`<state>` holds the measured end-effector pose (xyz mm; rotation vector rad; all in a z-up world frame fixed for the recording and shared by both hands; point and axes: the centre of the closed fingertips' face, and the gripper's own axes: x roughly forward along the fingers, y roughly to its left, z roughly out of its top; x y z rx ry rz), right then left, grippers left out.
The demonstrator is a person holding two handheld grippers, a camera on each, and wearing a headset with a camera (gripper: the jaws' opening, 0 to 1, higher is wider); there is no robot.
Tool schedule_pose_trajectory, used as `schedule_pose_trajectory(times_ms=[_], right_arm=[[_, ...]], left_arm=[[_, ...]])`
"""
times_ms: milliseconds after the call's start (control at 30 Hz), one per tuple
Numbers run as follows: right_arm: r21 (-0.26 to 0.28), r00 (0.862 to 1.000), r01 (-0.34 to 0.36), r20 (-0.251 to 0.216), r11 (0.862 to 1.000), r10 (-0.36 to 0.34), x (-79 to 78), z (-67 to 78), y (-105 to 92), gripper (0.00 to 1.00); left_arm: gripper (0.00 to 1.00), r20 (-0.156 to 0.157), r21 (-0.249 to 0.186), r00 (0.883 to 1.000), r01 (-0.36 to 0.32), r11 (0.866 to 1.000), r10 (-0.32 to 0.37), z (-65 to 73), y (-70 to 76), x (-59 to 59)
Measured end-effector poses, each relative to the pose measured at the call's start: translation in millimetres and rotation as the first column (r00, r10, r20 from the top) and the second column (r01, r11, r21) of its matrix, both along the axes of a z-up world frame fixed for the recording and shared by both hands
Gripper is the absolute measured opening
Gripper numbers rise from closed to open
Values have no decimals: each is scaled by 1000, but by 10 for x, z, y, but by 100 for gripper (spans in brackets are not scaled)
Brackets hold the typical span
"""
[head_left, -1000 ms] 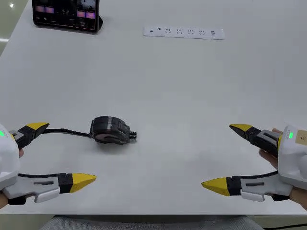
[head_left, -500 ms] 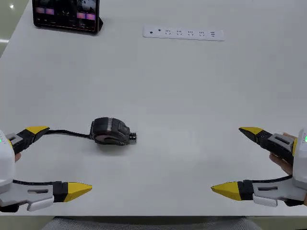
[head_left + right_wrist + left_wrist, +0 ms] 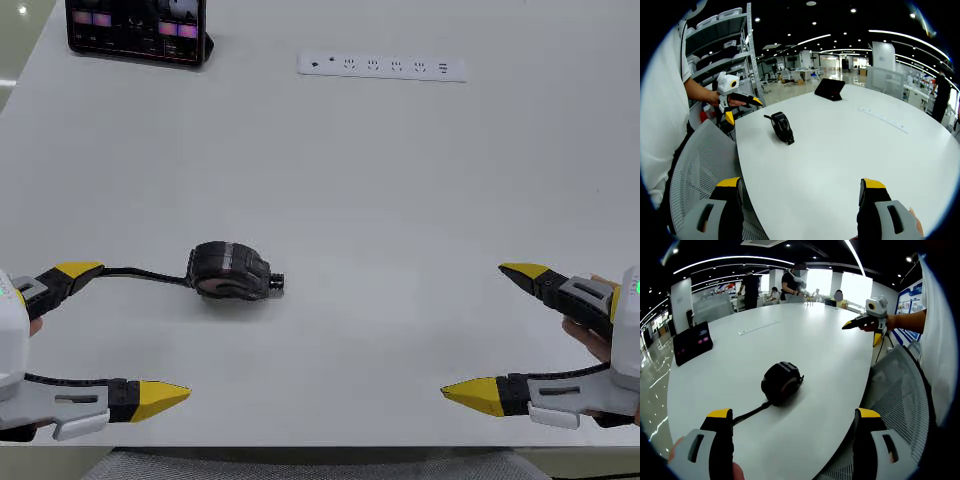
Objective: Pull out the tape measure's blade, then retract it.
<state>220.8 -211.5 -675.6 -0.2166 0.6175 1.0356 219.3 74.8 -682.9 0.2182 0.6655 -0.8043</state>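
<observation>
**Head view:** The tablet (image 3: 135, 30) is cut off at the far left corner of the table (image 3: 350, 180). A power strip (image 3: 382, 67) lies by the far edge. The tape (image 3: 230, 272) lies left of centre, blade retracted. Its strap (image 3: 140, 274) reaches toward the left gripper (image 3: 130, 330); contact cannot be told. The left gripper and right gripper (image 3: 482, 330) are at the near edge, jaws spread, holding nothing.

**Left gripper view:** The tape lies ahead of the jaws, apart from them.

**Right gripper view:** The tape is small and far off. A mesh chair (image 3: 700, 165) adjoins the near edge.

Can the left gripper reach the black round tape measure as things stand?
Probably yes. The yellow-tipped left gripper stands open, and bare white table lies between it and the black round tape measure.
</observation>
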Motion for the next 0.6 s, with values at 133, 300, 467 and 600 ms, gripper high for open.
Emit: schedule_pose_trajectory(times_ms=[133, 300, 467, 600], right_arm=[[0, 1000, -2, 0, 1000, 2, -9, -2, 14, 96], [0, 1000, -3, -1, 1000, 3, -13, -12, 12, 96], [0, 1000, -3, -3, 1000, 3, -18, -18, 5, 96], [-1, 1000, -5, -3, 1000, 5, -23, -19, 13, 96]], left_arm=[[99, -17, 2, 1000, 10, 1000, -10, -9, -9, -25], [99, -6, 4, 1000, 20, 1000, -20, -2, -27, -19], [99, -6, -1, 1000, 15, 1000, -15, -1, -27, -18], [99, -10, -6, 1000, 15, 1000, -15, -2, -30, -20]])
